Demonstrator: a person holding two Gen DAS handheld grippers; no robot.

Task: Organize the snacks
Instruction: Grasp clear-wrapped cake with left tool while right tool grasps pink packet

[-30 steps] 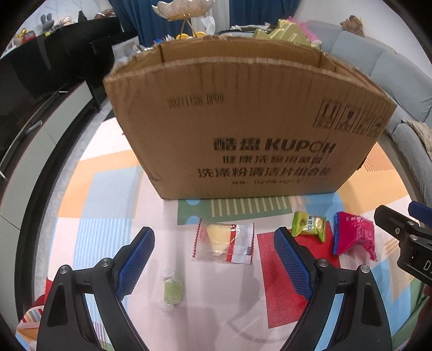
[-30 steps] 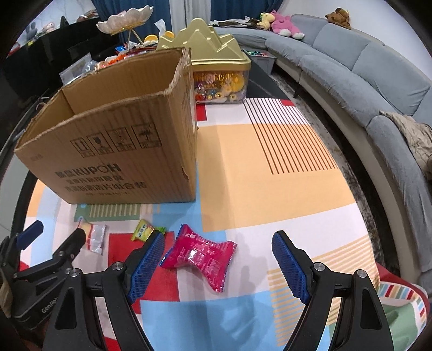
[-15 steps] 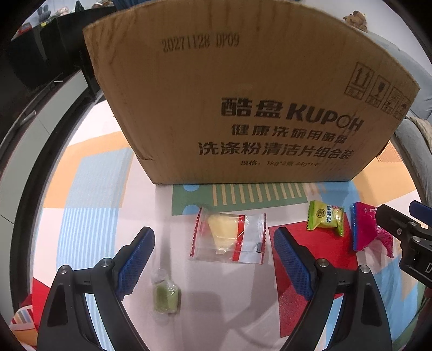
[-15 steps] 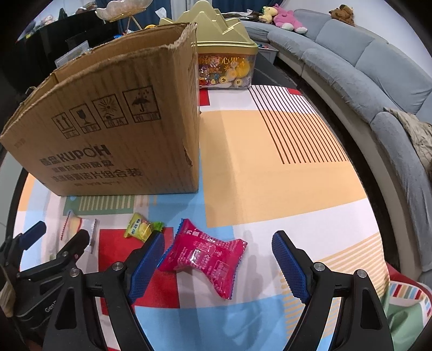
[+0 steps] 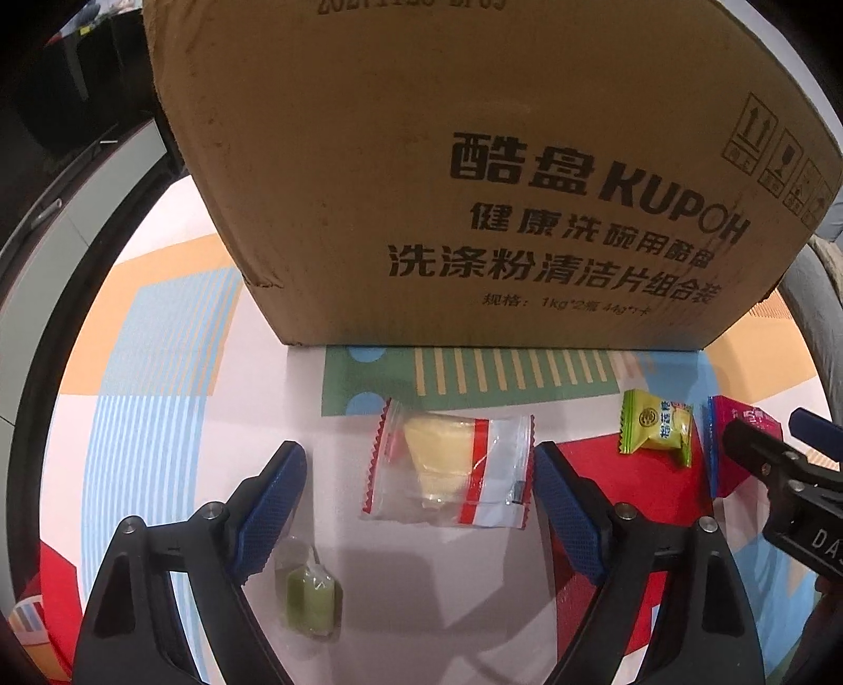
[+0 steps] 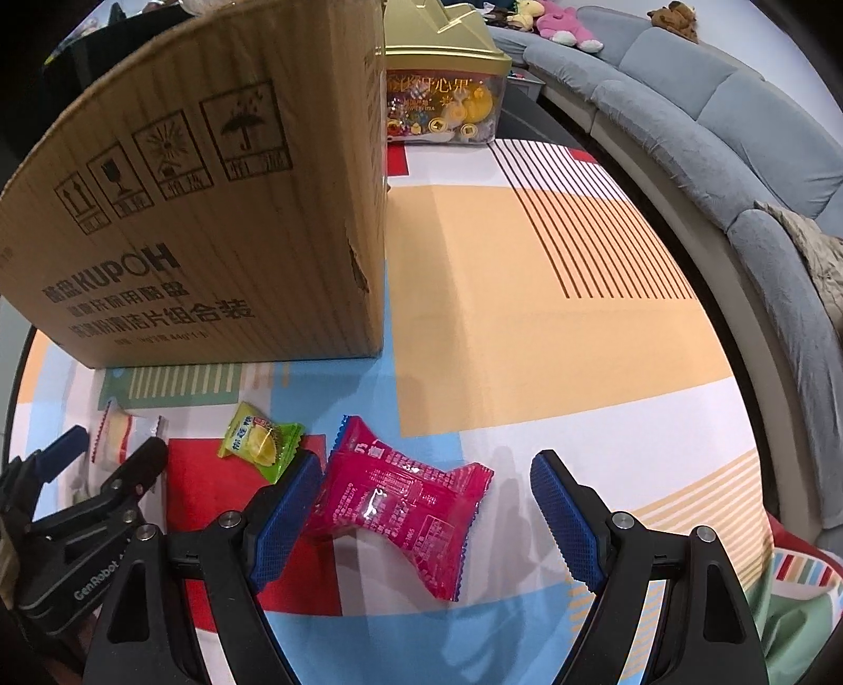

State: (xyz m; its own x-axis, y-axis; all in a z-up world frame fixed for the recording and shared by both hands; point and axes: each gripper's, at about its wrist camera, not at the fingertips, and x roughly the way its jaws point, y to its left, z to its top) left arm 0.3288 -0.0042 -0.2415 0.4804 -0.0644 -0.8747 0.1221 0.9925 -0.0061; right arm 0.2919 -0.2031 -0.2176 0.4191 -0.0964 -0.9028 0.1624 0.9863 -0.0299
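Four wrapped snacks: clear-red (image 5: 450, 469), green (image 5: 311, 598), yellow-green (image 5: 655, 433), magenta (image 6: 403, 498).

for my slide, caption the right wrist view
Open right tool straddling a pink snack packet beside the cardboard box.

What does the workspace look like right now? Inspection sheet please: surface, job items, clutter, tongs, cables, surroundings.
Surface: patterned mat in colour blocks, lying flat.
Job's things: cardboard box upright on the mat; in front of it, clear-wrapped yellow snack, small green sweet, green-yellow packet, pink packet. All lie loose on the mat.
Clutter: gold-lidded candy tub behind the box.
Tongs: left tongs open, straddling the clear-wrapped snack; right tongs open around the pink packet, its left pad close to or touching the wrapper. Neither grips.
Cables: nothing seen.
Surroundings: grey sofa with plush toys; dark cabinet on the other side.
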